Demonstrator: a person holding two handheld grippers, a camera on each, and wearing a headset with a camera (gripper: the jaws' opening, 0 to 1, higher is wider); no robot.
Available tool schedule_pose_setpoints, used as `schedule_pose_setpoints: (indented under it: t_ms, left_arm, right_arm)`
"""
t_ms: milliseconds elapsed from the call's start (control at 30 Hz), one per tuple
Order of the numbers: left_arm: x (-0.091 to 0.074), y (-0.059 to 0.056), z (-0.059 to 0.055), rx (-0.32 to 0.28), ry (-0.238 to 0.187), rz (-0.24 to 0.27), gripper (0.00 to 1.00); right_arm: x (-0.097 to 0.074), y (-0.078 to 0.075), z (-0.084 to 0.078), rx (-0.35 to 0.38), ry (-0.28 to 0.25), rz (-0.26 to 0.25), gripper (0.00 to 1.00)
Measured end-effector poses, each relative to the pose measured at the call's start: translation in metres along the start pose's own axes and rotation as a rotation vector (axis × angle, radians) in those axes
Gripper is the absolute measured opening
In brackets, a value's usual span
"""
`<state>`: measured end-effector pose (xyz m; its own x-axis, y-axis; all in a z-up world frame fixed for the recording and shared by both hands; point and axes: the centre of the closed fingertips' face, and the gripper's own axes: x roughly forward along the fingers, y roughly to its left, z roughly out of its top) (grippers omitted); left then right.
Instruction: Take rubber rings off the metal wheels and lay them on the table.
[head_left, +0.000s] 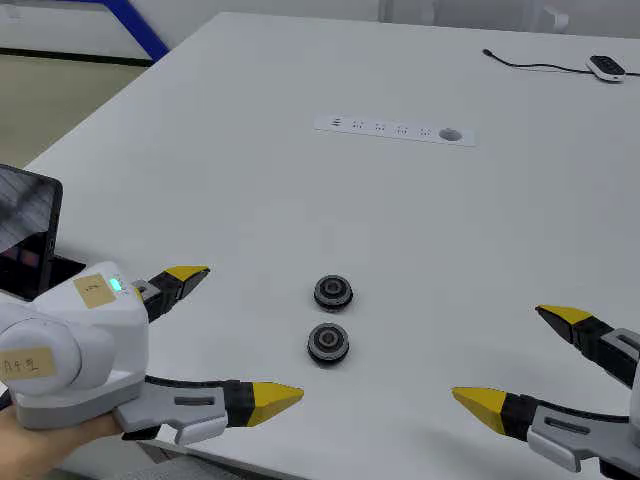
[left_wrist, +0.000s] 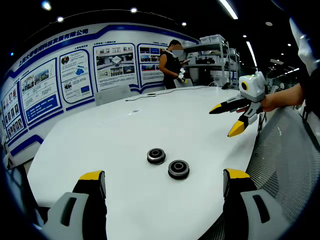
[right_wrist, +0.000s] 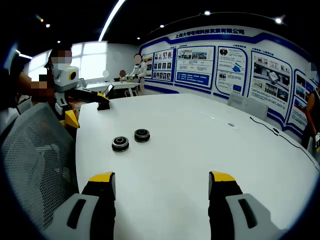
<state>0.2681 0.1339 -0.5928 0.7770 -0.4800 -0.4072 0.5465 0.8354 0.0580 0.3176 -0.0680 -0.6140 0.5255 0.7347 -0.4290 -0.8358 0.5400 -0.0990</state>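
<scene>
- Grippers, nearest the viewer: left gripper (head_left: 235, 335) at the near-left edge of the table (head_left: 300, 200), right gripper (head_left: 515, 358) at the near-right edge. Each has its yellow-tipped jaws spread wide with nothing between them.
- Near wheel (head_left: 328, 342): lying flat on the table between the two grippers and well apart from both. A dark outer band, taken to be the rubber ring (head_left: 312, 343), sits round a lighter hub and appears not yet removed.
- Far wheel (head_left: 333, 292): just beyond the near wheel, close beside it but not touching, and of the same look, its ring likewise judged to be on. In both gripper views the pair lies ahead of the jaws, not between them.
- Step in hand (judgement): approach before the first grasp. No loose ring lies on the table, so the task stands at its start.
- Next move (judgement): one gripper should close on a wheel to pin it, since the smooth top would let it slide. The other should narrow its tips onto the band's edge and peel outward. The band looks thin and snug, so a shallow, precise bite is wanted.
- Socket strip (head_left: 395, 130): set into the table well beyond the wheels, clear of the work.
- Cable (head_left: 545, 68) and small device (head_left: 605, 67): at the far right corner.
</scene>
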Motion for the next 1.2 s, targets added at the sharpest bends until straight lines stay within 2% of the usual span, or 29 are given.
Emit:
schedule_pose_setpoints:
  t_ms: [233, 533, 767, 1200]
  left_arm:
    - [-0.001, 0.003, -0.008, -0.008, 0.017, 0.007, 1.0]
    - [-0.002, 0.004, -0.01, -0.007, 0.025, 0.013, 0.99]
    - [-0.003, 0.002, -0.012, 0.001, 0.036, 0.006, 0.99]
    - [0.001, -0.005, -0.013, 0.008, 0.05, -0.022, 0.95]
  right_arm:
    - [0.001, 0.005, -0.002, -0.006, 0.011, 0.014, 0.77]
    - [0.001, 0.008, -0.007, -0.018, 0.035, 0.025, 0.77]
    - [0.002, 0.012, -0.011, -0.039, 0.055, 0.039, 0.77]
    - [0.001, 0.012, -0.011, -0.029, 0.054, 0.041, 0.77]
